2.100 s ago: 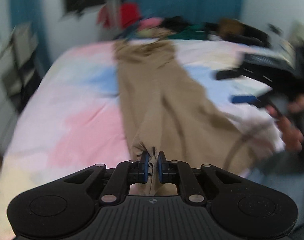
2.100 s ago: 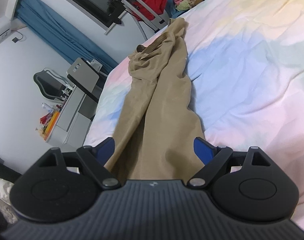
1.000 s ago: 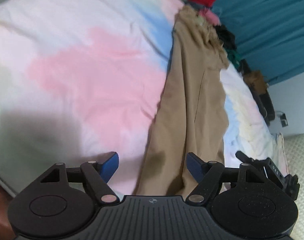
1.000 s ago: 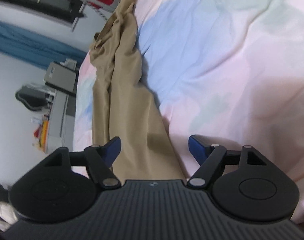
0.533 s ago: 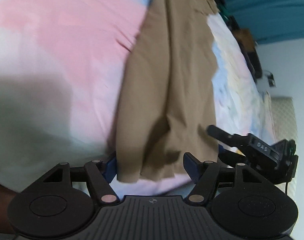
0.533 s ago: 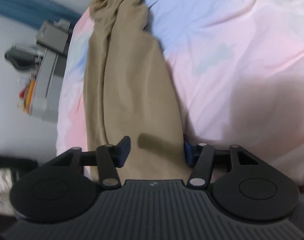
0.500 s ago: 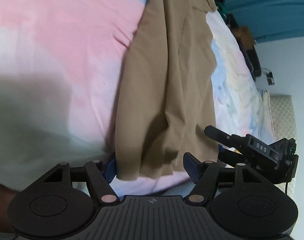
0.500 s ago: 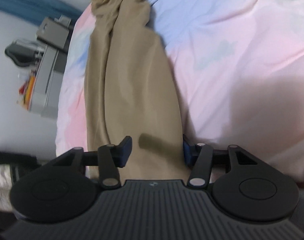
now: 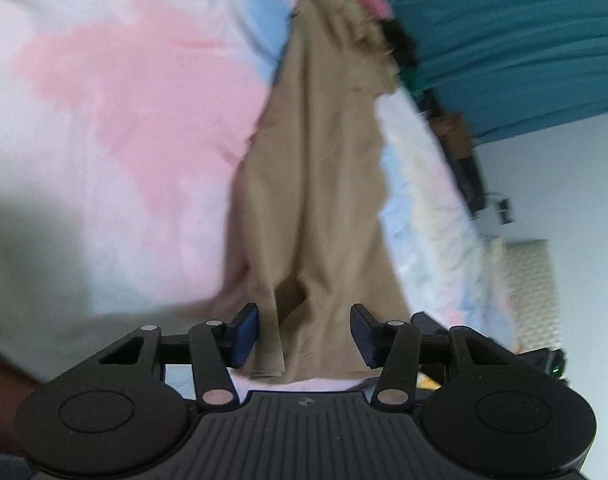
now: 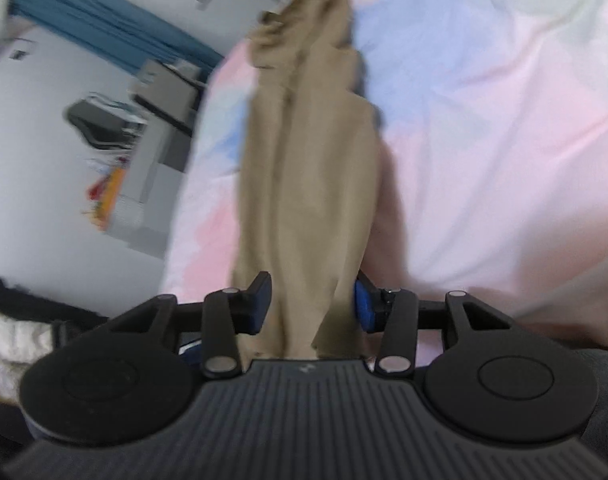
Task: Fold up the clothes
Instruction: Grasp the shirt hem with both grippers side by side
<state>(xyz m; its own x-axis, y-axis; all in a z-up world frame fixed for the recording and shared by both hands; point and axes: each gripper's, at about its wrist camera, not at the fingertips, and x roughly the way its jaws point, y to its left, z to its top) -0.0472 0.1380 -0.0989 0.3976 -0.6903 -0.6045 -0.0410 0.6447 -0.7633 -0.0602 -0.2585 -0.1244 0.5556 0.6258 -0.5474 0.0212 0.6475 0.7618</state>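
- Left wrist view: My left gripper point(image 9: 304, 334) straddles the near hem of the tan trousers point(image 9: 315, 184), which lie lengthwise on the pastel bedsheet point(image 9: 116, 92) and run away towards the teal curtain point(image 9: 503, 40). My jaws have just been closing, with the cloth between them. The left blue pad point(image 9: 246, 334) touches a bunched fold of the hem; the right pad stands clear of the fabric, so I am not yet clamped on it. A pile of other clothes point(image 9: 387, 12) sits at the far end of the bed, blurred.

- Right wrist view: My right gripper point(image 10: 311, 307) sits over the same trousers point(image 10: 307, 168) at the near end, the sheet point(image 10: 503, 120) spreading off to the right and a desk point(image 10: 160, 120) beyond the bed's edge. These jaws have also just been closing around the gathered cloth. The fabric fills most of the gap and brushes both pads, but motion blur hides whether it is truly pinched, so I cannot tell.

- Judgement: The step in hand looks like taking both hem corners to fold the legs up towards the waistband. To do it well, I should catch every layer squarely in each grip before lifting, and raise both hands evenly so the legs stay stacked.
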